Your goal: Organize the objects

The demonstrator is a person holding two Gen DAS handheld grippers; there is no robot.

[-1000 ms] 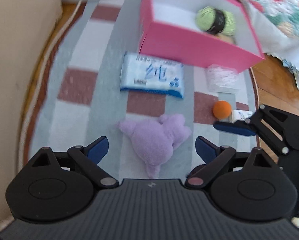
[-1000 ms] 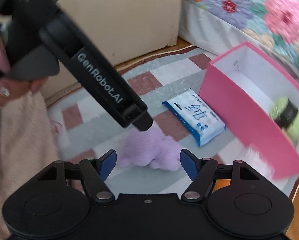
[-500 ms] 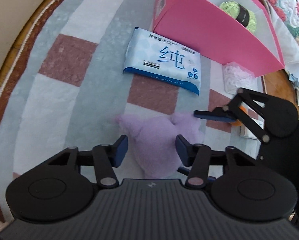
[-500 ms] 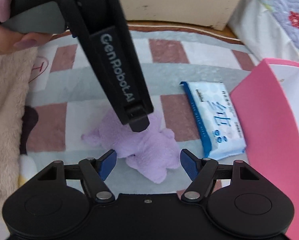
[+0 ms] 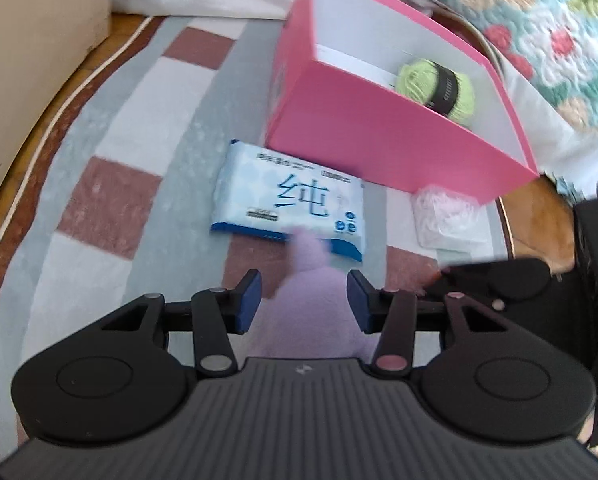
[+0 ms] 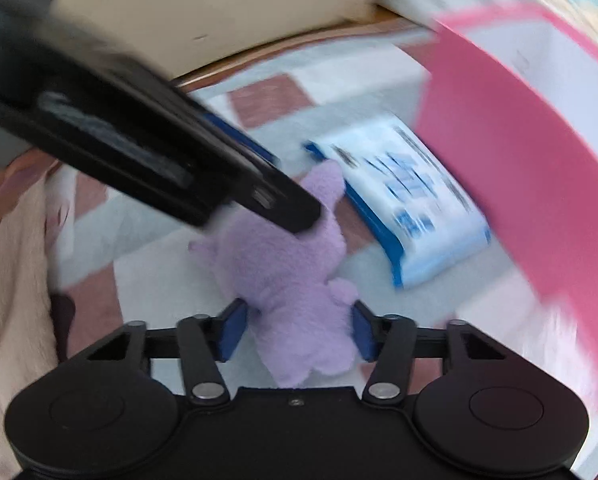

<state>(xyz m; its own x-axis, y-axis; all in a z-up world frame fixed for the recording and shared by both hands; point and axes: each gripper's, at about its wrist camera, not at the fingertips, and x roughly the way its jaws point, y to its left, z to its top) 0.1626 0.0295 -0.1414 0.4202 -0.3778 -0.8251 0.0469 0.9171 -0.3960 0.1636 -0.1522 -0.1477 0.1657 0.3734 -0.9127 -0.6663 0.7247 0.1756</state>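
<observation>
Checked rug, wipes pack, pink box

Between the left gripper's matt black plastic arms sits a fuzzy purple plush toy. Ahead of it lies a glossy plastic-film tissue pack, then a smooth matt pink cardboard box holding soft green yarn. Under all lies a woven checked rug.

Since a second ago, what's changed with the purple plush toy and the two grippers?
Both grippers came down onto the fluffy purple plush toy. The left gripper and the right gripper have just been closing, and each now has the toy between its fingers; the blur hides whether they press it. The toy looks shifted, its ear now over the blue-and-white wipes pack. The pack, the pink cardboard box and the green yarn ball stayed put.
</observation>
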